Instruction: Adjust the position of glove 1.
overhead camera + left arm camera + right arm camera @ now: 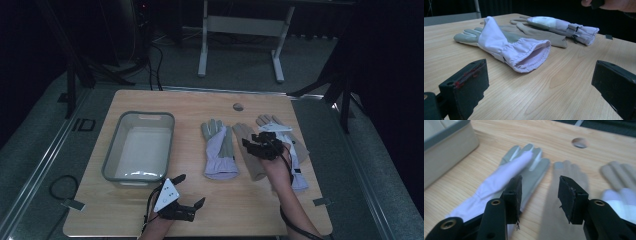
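Three gloves lie on the wooden table (150, 100). A lilac and grey glove (218, 147) (509, 47) (499, 180) is in the middle. A tan glove (249, 160) (541, 35) (571, 168) lies right of it. A lilac glove with tan fingers (296, 152) (564, 26) (619, 177) is farthest right. My right gripper (253, 141) (540, 182) hovers open over the tan glove, with nothing between its jaws. My left gripper (192, 190) (541, 85) rests low near the front edge, jaws wide open and pointed at the lilac and grey glove's cuff.
An empty grey bin (139, 145) (446, 147) stands on the left half of the table. A round hole (238, 106) (579, 142) sits near the far edge. The person's hand (611, 3) shows at the top right of the left gripper view. A table frame (240, 30) stands beyond.
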